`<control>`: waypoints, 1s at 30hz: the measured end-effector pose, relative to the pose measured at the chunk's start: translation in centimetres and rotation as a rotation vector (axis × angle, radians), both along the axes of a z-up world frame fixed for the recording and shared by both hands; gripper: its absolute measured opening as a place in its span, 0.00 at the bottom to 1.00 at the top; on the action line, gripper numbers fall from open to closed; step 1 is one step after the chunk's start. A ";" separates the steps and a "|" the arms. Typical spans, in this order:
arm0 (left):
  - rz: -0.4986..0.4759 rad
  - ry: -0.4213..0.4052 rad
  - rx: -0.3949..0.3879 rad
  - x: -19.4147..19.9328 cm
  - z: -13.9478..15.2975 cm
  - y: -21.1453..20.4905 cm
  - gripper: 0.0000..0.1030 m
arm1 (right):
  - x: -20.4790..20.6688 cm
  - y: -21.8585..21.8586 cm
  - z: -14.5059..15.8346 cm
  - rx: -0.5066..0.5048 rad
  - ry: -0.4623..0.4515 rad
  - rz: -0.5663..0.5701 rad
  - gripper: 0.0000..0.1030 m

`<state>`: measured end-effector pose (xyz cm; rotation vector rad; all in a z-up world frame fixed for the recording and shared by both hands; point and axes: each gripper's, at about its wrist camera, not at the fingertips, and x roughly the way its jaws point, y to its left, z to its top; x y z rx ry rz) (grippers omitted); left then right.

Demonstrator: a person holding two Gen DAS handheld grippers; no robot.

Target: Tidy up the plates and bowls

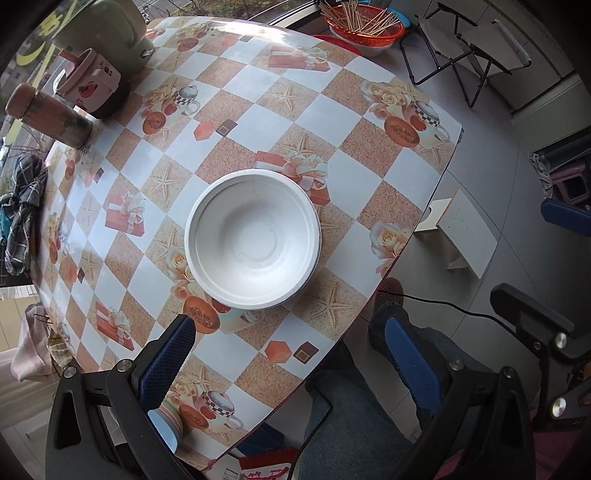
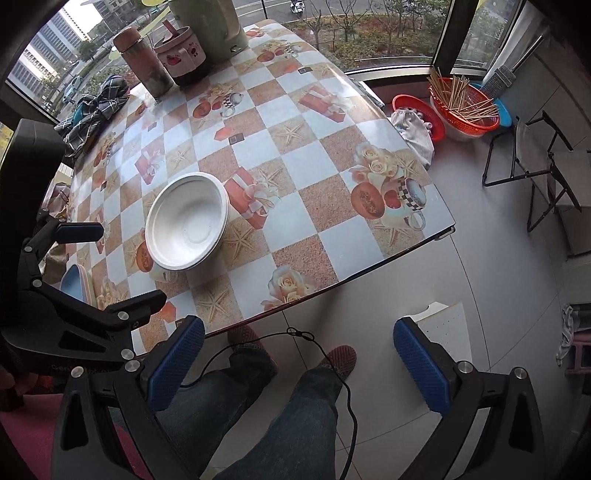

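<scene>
A white bowl (image 1: pixel 253 238) sits upright on the patterned table (image 1: pixel 258 92), stacked on other white bowls, as the right wrist view (image 2: pixel 188 221) shows. A blue-lined striped bowl (image 1: pixel 170 424) lies near the table's front edge under my left finger; it also shows in the right wrist view (image 2: pixel 75 284). My left gripper (image 1: pixel 291 362) is open and empty, held above the front edge, short of the white bowl. My right gripper (image 2: pixel 299 365) is open and empty, off the table over the person's legs.
A green kettle (image 2: pixel 207 26), a pink jar (image 2: pixel 181 55) and a flask (image 2: pixel 146 61) stand at the table's far end. A plaid cloth (image 2: pixel 96 103) hangs at the left edge. Red baskets (image 2: pixel 465 107), a folding chair (image 2: pixel 535 155) and a small stool (image 1: pixel 458 236) are on the floor.
</scene>
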<state>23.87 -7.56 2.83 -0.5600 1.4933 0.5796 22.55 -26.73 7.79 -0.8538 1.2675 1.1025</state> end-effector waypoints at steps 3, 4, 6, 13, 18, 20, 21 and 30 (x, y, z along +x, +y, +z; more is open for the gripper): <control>-0.002 -0.003 0.000 -0.2 0.0 0.1 1.00 | -0.3 0.3 -0.2 -0.008 0.000 0.007 1.00; -0.001 -0.004 -0.001 -0.2 0.0 0.2 1.00 | -0.4 0.4 -0.3 -0.013 0.000 0.008 1.00; 0.002 -0.004 -0.005 -0.5 -0.1 0.3 1.00 | -0.6 0.6 -0.6 -0.025 -0.002 0.005 1.00; 0.036 0.001 -0.024 -2.0 -0.7 1.4 1.00 | -1.3 1.4 -1.2 -0.051 0.001 -0.009 1.00; 0.046 -0.001 -0.029 -3.1 -0.9 2.2 1.00 | -2.2 2.1 -1.7 -0.065 0.006 -0.008 1.00; 0.045 -0.003 -0.027 -3.5 -0.9 2.4 1.00 | -2.4 2.4 -1.8 -0.068 0.005 -0.014 1.00; 0.045 -0.006 -0.026 -3.8 -1.0 2.5 1.00 | -2.5 2.5 -1.9 -0.071 0.005 -0.021 1.00; 0.162 -0.077 -0.004 -8.1 -1.4 5.2 1.00 | -2.6 4.1 -3.7 -0.126 0.001 -0.097 1.00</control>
